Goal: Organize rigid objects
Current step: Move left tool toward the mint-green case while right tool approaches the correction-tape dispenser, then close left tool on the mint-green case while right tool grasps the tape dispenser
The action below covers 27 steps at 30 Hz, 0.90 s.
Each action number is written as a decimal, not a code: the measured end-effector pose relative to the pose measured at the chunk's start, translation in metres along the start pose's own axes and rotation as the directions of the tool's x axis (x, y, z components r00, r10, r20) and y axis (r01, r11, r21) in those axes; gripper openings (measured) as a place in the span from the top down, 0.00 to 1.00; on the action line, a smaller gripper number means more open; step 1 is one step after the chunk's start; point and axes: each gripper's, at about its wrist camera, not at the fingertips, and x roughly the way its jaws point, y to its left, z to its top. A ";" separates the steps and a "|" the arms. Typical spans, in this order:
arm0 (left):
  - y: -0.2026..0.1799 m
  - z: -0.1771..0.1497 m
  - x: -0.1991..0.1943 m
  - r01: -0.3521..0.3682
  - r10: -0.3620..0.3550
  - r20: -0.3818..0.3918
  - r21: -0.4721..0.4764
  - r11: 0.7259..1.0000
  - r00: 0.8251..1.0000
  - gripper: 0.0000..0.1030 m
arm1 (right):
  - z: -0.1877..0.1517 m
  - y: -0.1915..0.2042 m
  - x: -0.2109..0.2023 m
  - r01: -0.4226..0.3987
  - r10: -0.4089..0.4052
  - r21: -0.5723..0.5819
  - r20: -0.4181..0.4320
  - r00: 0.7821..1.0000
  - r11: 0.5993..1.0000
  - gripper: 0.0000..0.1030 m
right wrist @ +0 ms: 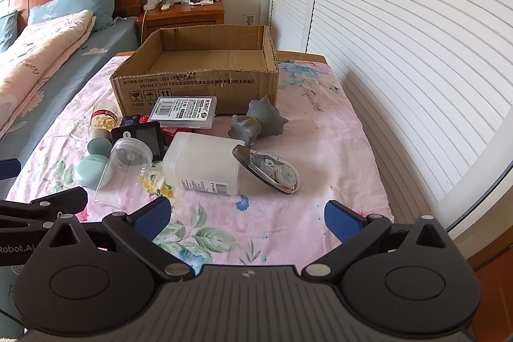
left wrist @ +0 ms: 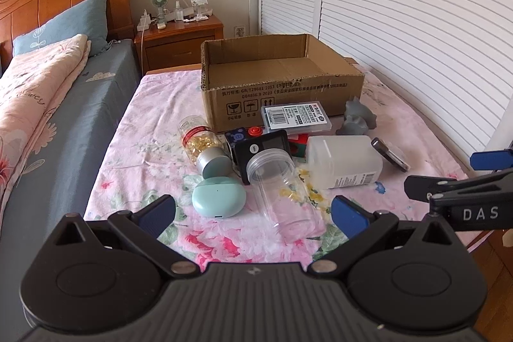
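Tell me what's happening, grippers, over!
Left gripper open, empty, facing the clear jar. Right gripper open, empty, short of the white bottle. Cardboard box empty. Nothing blocking. Over.

Bright daylight thru louvred shutters [right wrist: 400, 53] on right, soft shadows. Sharp centre; strong fisheye bending w/ dark vignette at corners. No motion blur.

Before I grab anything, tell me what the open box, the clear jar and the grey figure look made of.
Box: brown corrugated cardboard, matte, fluted torn rims.
Clear jar: seemingly plastic, glossy, cloth pattern shows through.
Grey figure: matte, perhaps rubber or vinyl; unclear.
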 end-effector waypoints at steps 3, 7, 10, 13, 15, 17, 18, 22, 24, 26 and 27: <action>0.002 0.000 0.003 0.005 -0.005 0.005 0.021 1.000 1.000 0.01 | 0.000 0.000 0.006 -0.023 0.023 -0.006 0.003 1.000 1.000 0.00; 0.007 -0.002 0.012 0.009 -0.009 -0.004 0.048 0.999 1.000 0.01 | 0.001 0.001 0.013 -0.048 0.049 -0.021 0.009 0.999 0.999 0.00; 0.013 -0.004 0.020 0.031 -0.030 -0.013 0.055 0.998 0.999 0.01 | 0.002 0.001 0.021 -0.050 0.050 -0.021 0.005 0.999 0.999 0.00; 0.019 -0.005 0.025 0.056 -0.055 -0.018 0.054 0.997 0.998 0.01 | 0.004 -0.003 0.029 -0.051 0.051 -0.010 -0.004 0.999 0.999 0.00; 0.023 -0.006 0.029 0.054 -0.053 -0.018 0.058 0.997 0.998 0.01 | 0.005 -0.007 0.035 -0.050 0.050 0.000 -0.010 0.999 0.999 0.00; 0.027 -0.007 0.035 0.052 -0.051 -0.021 0.059 0.997 0.998 0.01 | 0.006 -0.011 0.040 -0.050 0.050 0.014 -0.016 0.999 0.999 0.00; 0.030 -0.007 0.037 0.053 -0.052 -0.024 0.057 0.997 0.998 0.01 | 0.007 -0.014 0.043 -0.051 0.052 0.024 -0.019 0.998 0.998 0.00; 0.043 -0.006 0.047 0.052 -0.051 -0.039 0.025 0.998 0.998 0.01 | 0.011 -0.021 0.054 -0.044 0.046 0.054 -0.029 0.999 0.998 0.00; 0.050 -0.003 0.053 0.047 -0.047 -0.043 0.004 0.999 0.998 0.01 | 0.015 -0.023 0.060 -0.039 0.041 0.064 -0.034 0.999 0.997 0.00; 0.055 -0.001 0.058 0.047 -0.047 -0.044 -0.012 0.999 0.998 0.01 | 0.017 -0.025 0.064 -0.038 0.040 0.071 -0.034 0.999 0.997 0.00; 0.057 0.000 0.061 0.047 -0.048 -0.046 -0.018 0.999 0.998 0.01 | 0.020 -0.026 0.067 -0.037 0.040 0.074 -0.033 0.999 0.997 0.00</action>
